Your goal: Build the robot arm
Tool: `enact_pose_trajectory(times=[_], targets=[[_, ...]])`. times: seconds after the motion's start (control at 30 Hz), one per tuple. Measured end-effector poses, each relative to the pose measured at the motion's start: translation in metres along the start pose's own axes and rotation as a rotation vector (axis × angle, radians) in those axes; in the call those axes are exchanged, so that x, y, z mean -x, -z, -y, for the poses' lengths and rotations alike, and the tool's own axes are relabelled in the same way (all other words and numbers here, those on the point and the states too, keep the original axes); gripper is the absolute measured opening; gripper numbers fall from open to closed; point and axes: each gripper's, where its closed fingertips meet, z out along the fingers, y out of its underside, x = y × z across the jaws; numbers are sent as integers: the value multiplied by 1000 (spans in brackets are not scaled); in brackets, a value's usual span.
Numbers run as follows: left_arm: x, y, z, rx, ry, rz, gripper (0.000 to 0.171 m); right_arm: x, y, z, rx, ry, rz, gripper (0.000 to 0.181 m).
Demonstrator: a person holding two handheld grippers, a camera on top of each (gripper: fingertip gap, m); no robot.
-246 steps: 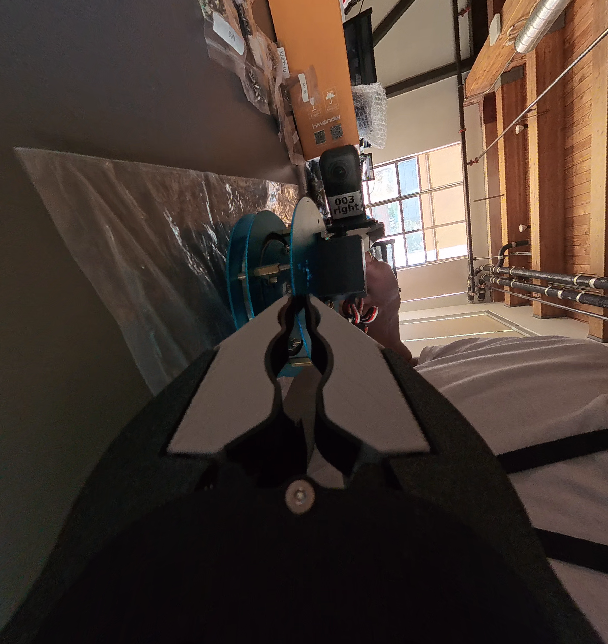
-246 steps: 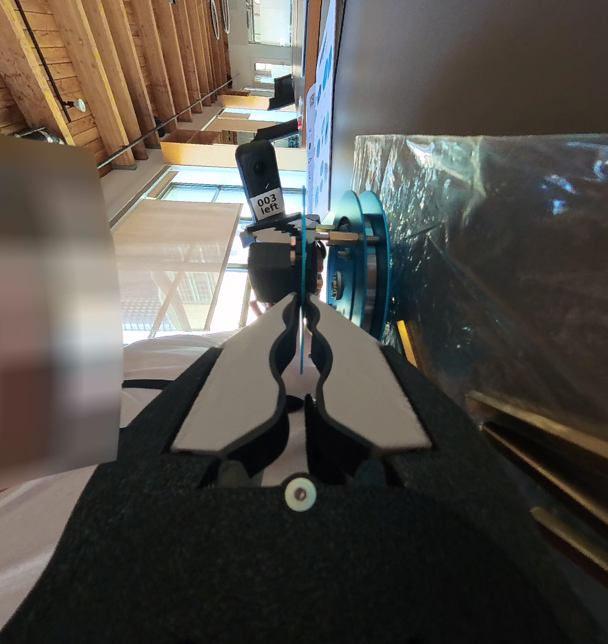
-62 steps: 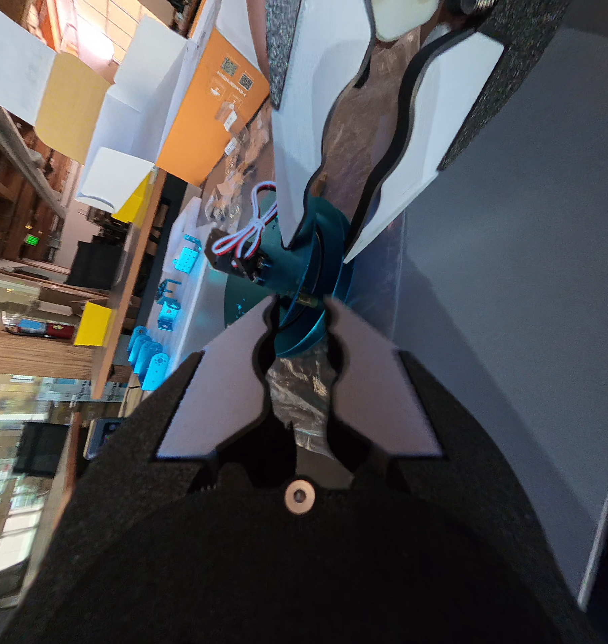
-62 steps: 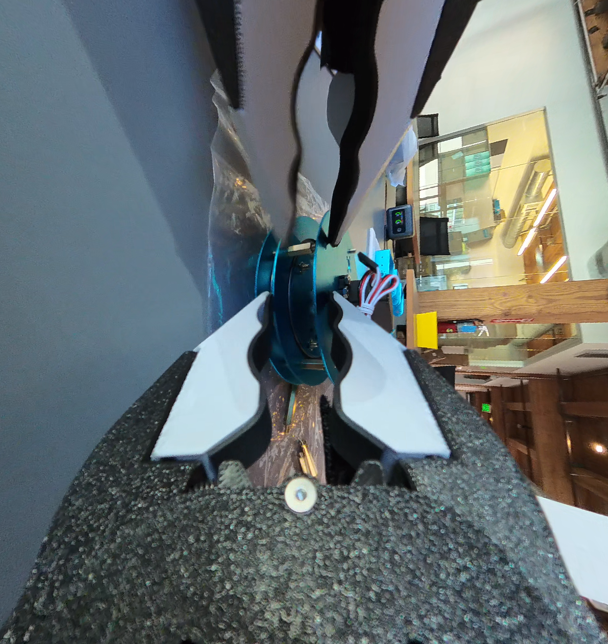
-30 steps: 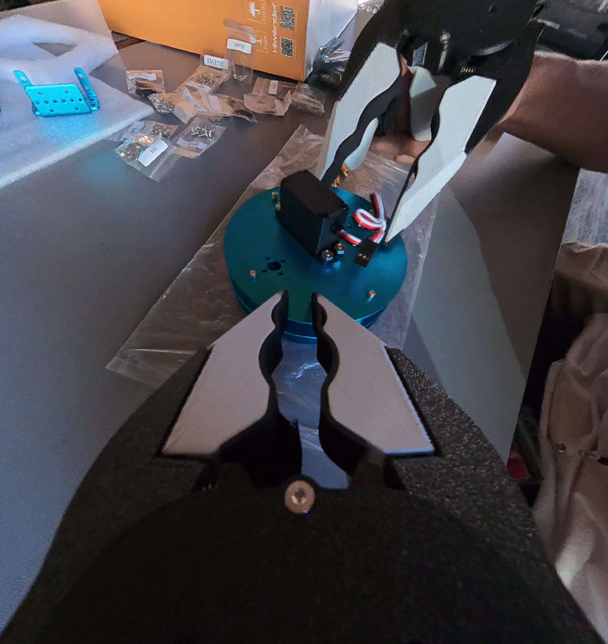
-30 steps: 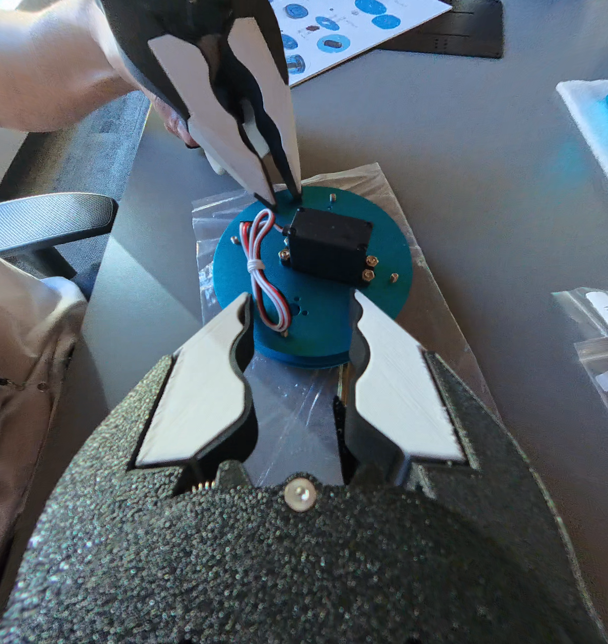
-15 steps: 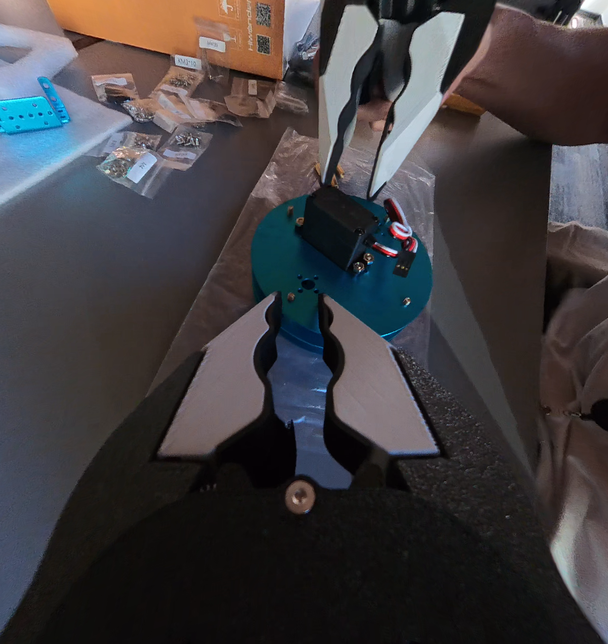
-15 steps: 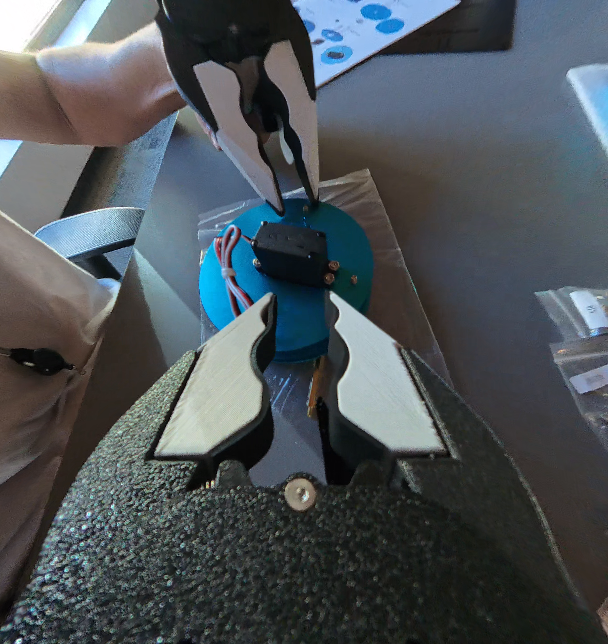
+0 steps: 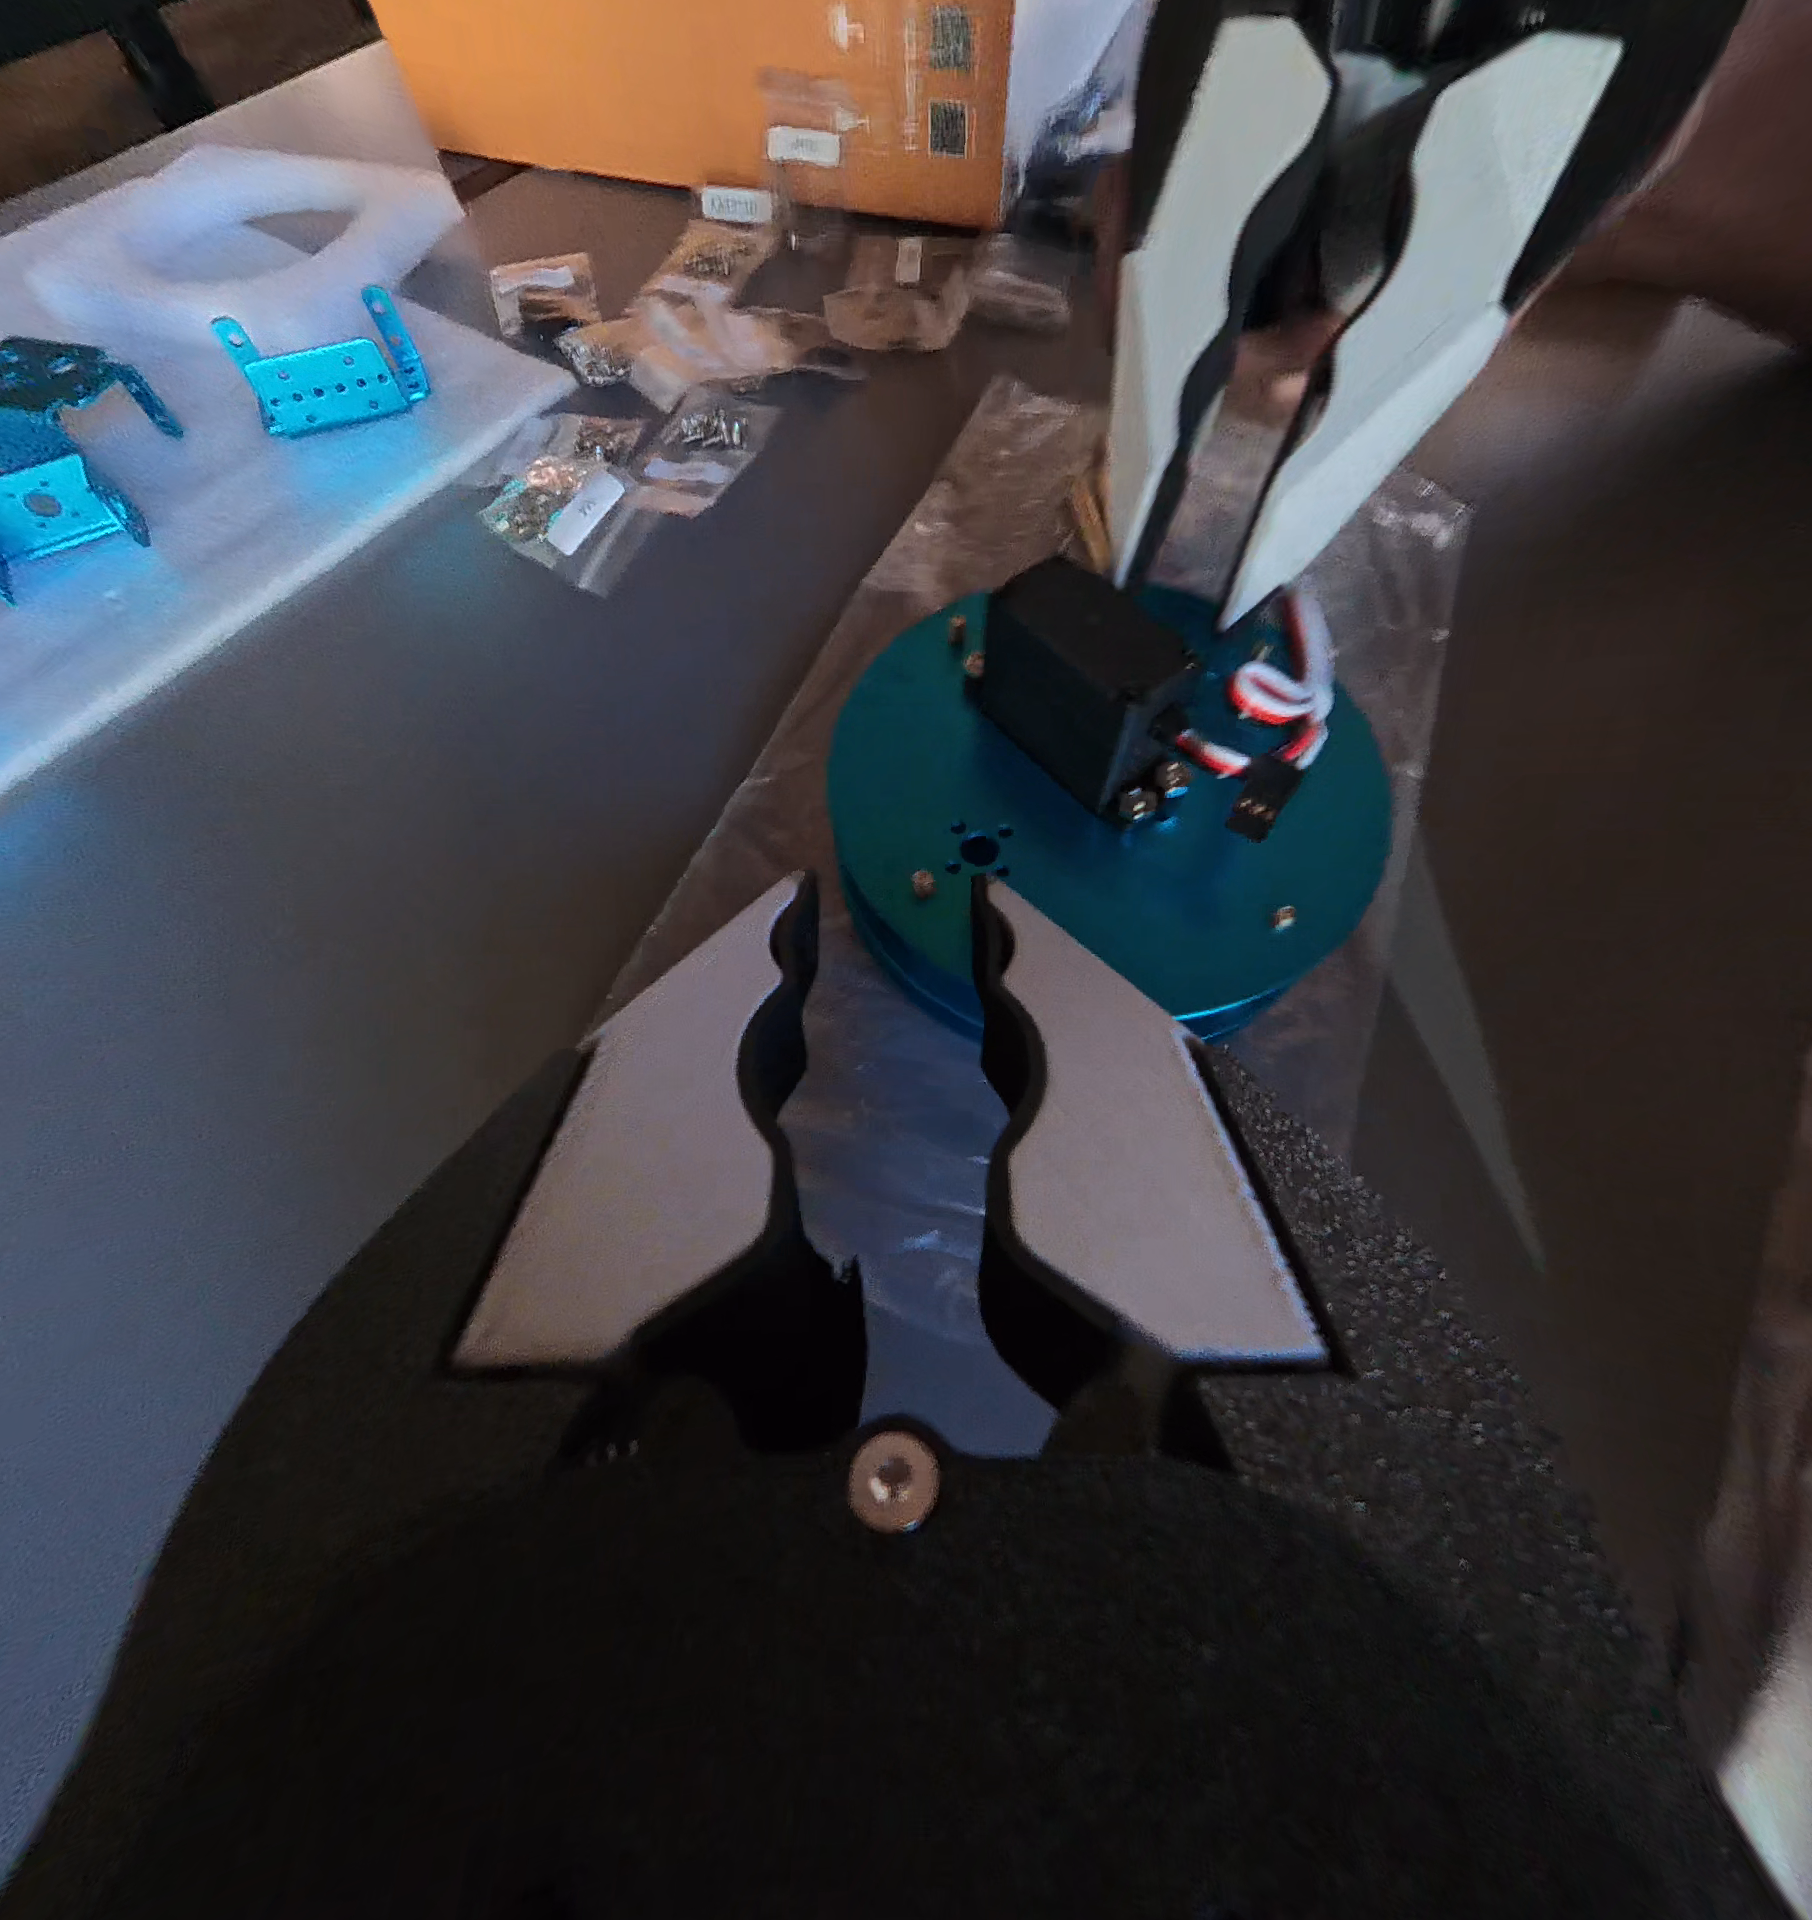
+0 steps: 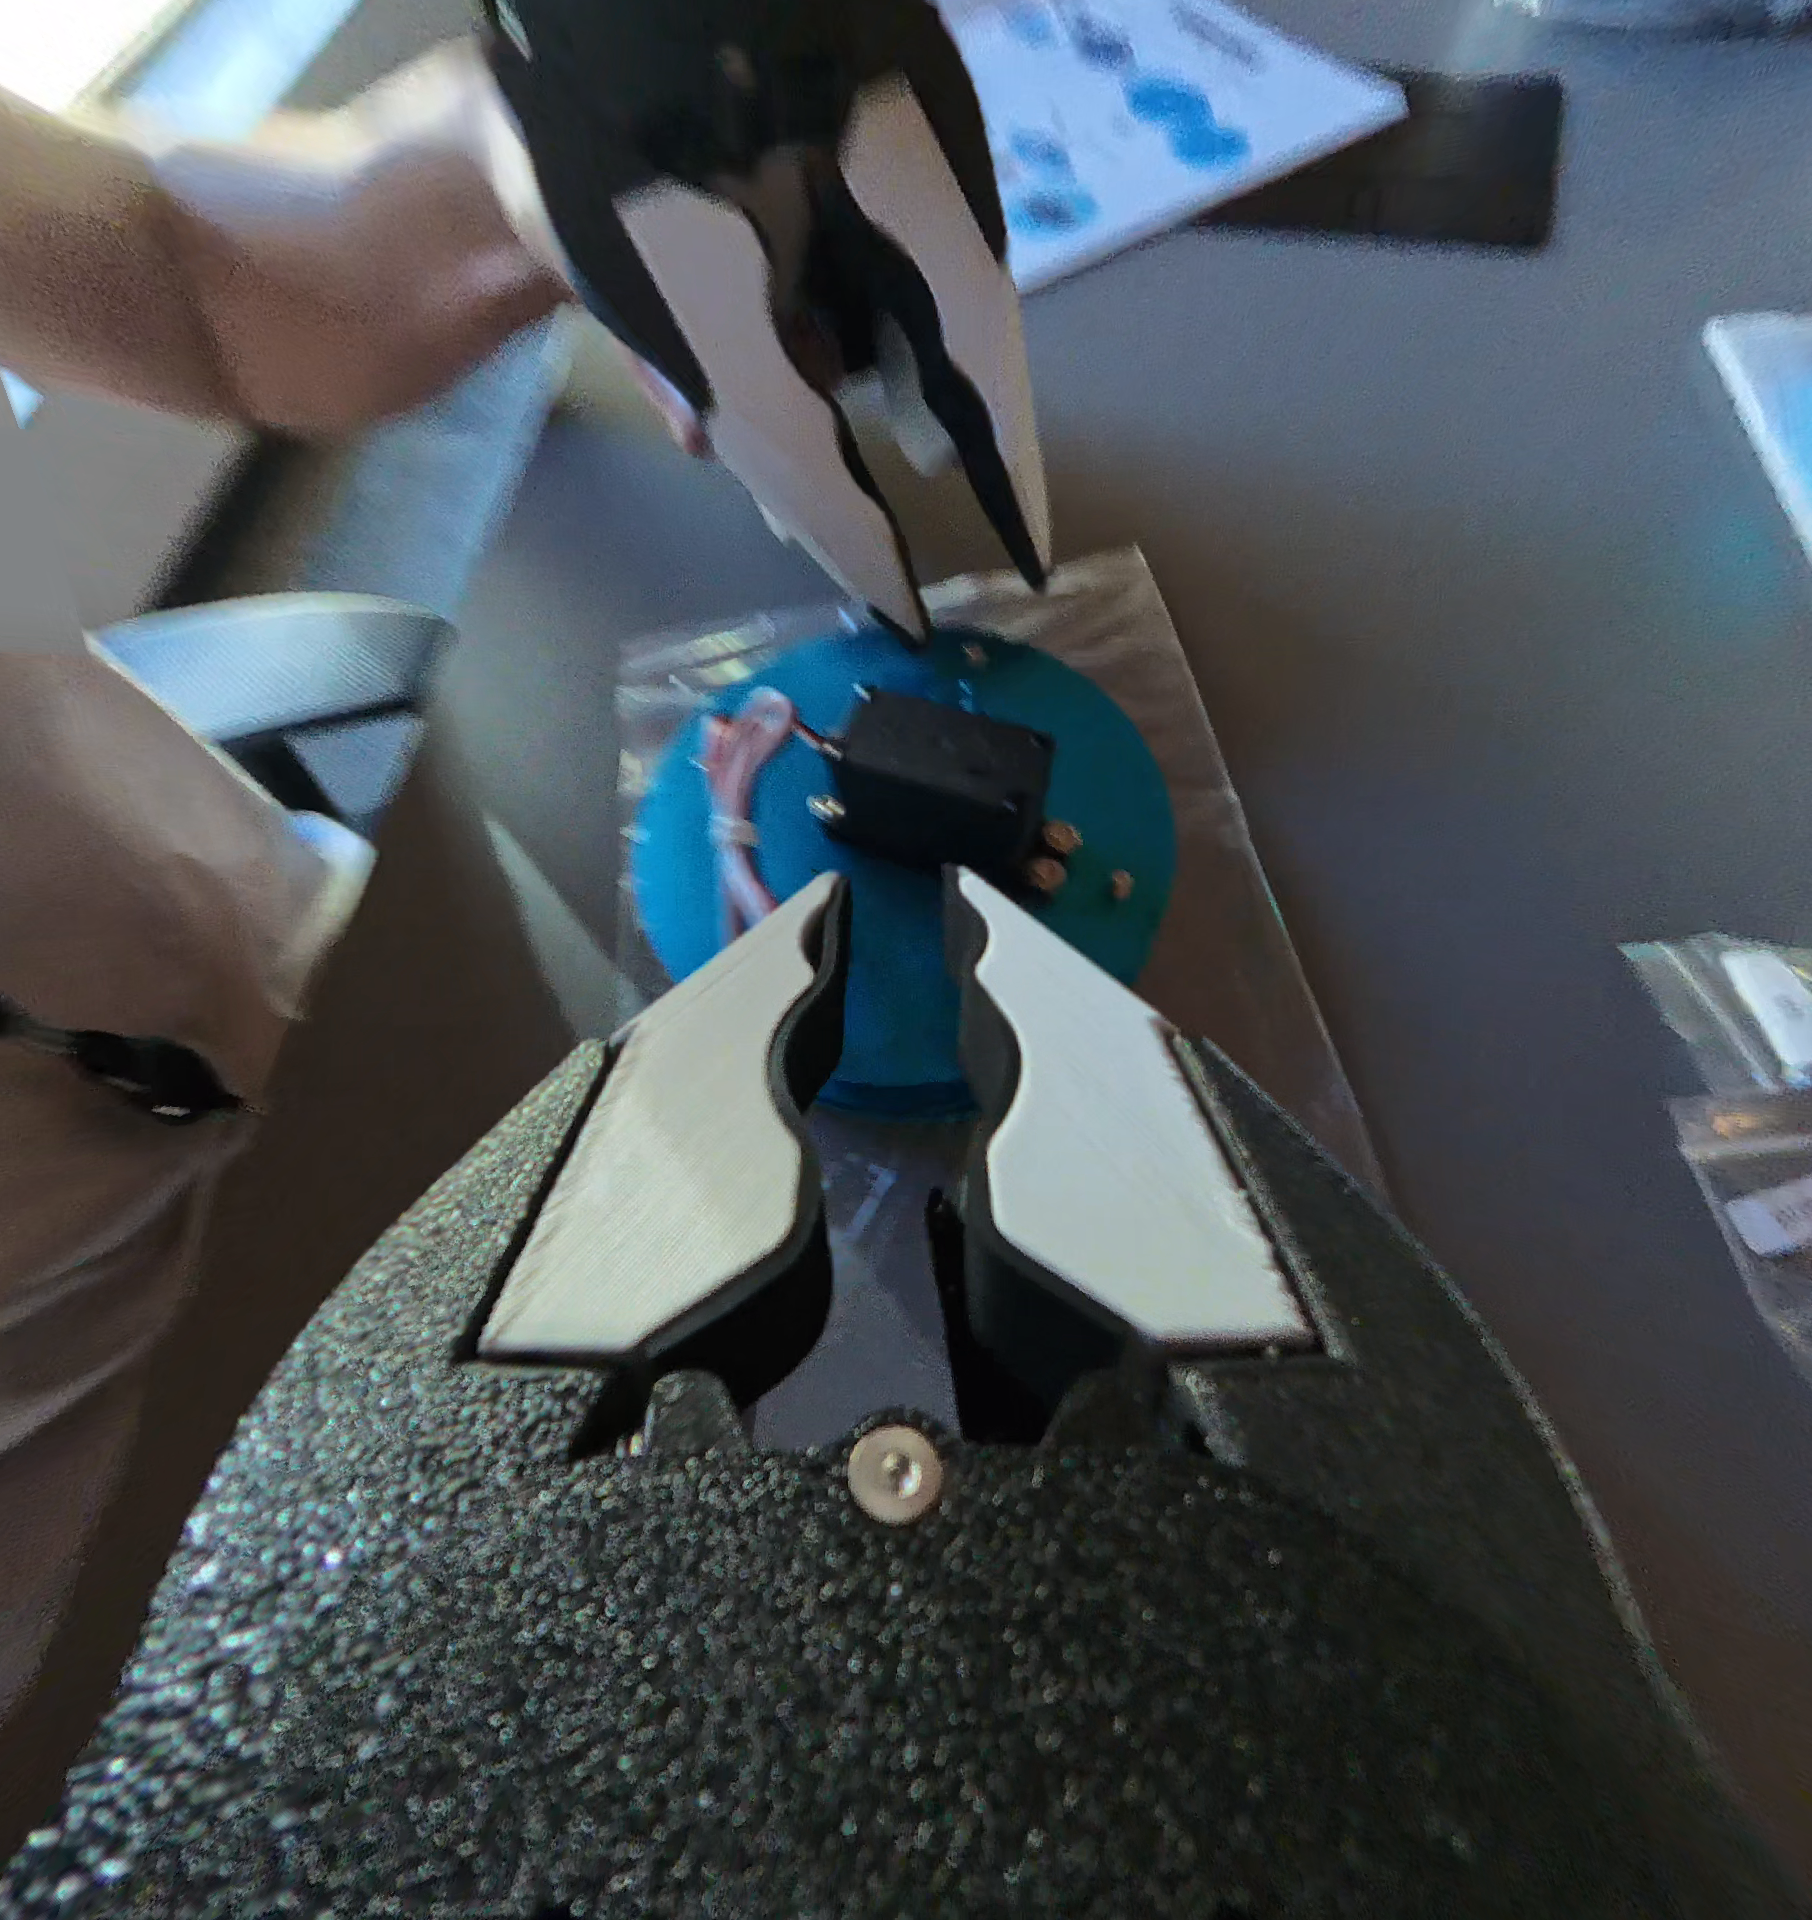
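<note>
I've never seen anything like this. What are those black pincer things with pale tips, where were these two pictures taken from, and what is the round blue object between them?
Those are two hand-held grippers, one in each of a person's hands. Each carries a camera looking forward along its two fingers, so each picture shows its own gripper up close and the other one opposite.

In the left wrist view, the left gripper fills the foreground and the right gripper reaches down from the top. The right wrist view is the reverse.

Between them lies a round blue disc with a black box-shaped part bolted on and a red-and-white cable, all resting on a clear plastic bag on a dark table. Farther off are small bags of screws, blue metal brackets on white foam, and an orange box.

Both grippers are slightly open and hold nothing.
</note>
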Motion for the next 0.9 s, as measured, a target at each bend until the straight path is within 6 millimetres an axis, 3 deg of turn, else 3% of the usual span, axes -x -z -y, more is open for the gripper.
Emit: enact_pose_trajectory(times=[0.07,0.17,0.3,0.6,0.67,0.7,0.77,0.87,0.9], targets=[[-13,12,9,-79,61,-56,15,16,12,10,-76,-24,77,12],[-31,19,8,-112,99,-147,7,32,4,0,-30,18,105,26],[-32,7,-10,-30,77,-142,4,24,-18,-11,47,55,3,29],[-29,5,-10,-8,81,-135,0,19,-18,-12,46,-33,13,18],[-26,6,-9,8,104,-148,4,22,-11,-7,27,-41,46,31],[-20,7,-8,4,145,-135,17,24,-3,-3,4,-49,61,31],[-5,11,-5,-35,251,-112,24,15,14,4,-45,-80,19,38],[0,11,-8,-42,472,-176,30,-5,22,-15,-1,-258,-15,63],[0,8,-12,-27,546,-200,32,-10,19,-25,32,-344,5,62]])
